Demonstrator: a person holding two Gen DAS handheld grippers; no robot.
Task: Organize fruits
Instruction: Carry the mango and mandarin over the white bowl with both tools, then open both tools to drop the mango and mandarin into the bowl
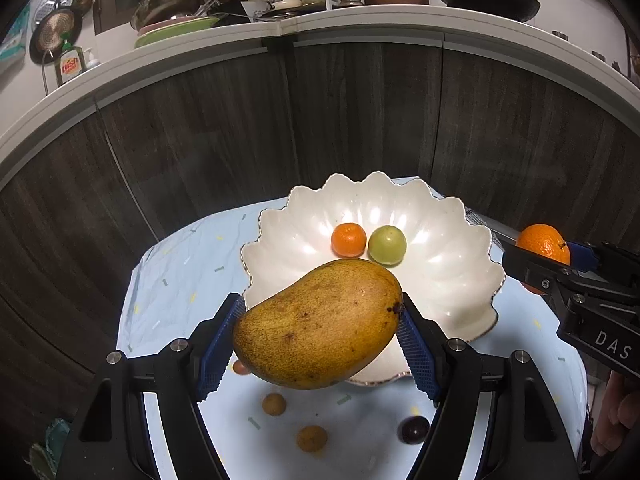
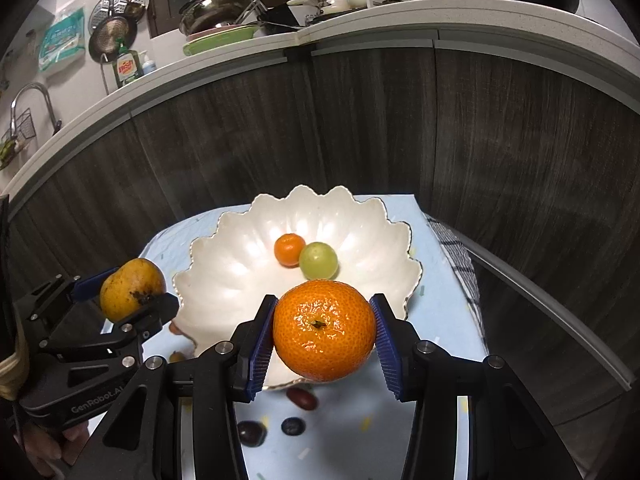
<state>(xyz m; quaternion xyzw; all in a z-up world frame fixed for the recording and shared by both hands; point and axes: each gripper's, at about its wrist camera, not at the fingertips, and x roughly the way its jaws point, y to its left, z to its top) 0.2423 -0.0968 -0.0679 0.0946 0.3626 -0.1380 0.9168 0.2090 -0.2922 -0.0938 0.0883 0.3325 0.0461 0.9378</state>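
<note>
A yellow mango [image 1: 320, 324] hangs above the near rim of the white scalloped bowl [image 1: 452, 280], with my left gripper [image 1: 320, 332] shut on it by its blue pads. My right gripper [image 2: 325, 334] is shut on a large orange [image 2: 325, 330] over the bowl's [image 2: 224, 280] front edge. In the bowl lie a small orange [image 1: 349, 239] and a green round fruit [image 1: 387, 245]. The right wrist view shows the mango [image 2: 128, 286] in the left gripper [image 2: 132, 292] at the bowl's left. The left wrist view shows the large orange [image 1: 544, 242] in the right gripper [image 1: 548, 256] at the right.
The bowl stands on a pale blue cloth [image 1: 180, 272] over a small table before dark cabinet doors. Small brown fruits [image 1: 274, 404] and a dark one [image 1: 415, 430] lie on the cloth near me; dark fruits [image 2: 251, 433] and a reddish one [image 2: 303, 398] too. A checked towel [image 2: 460, 256] hangs at right.
</note>
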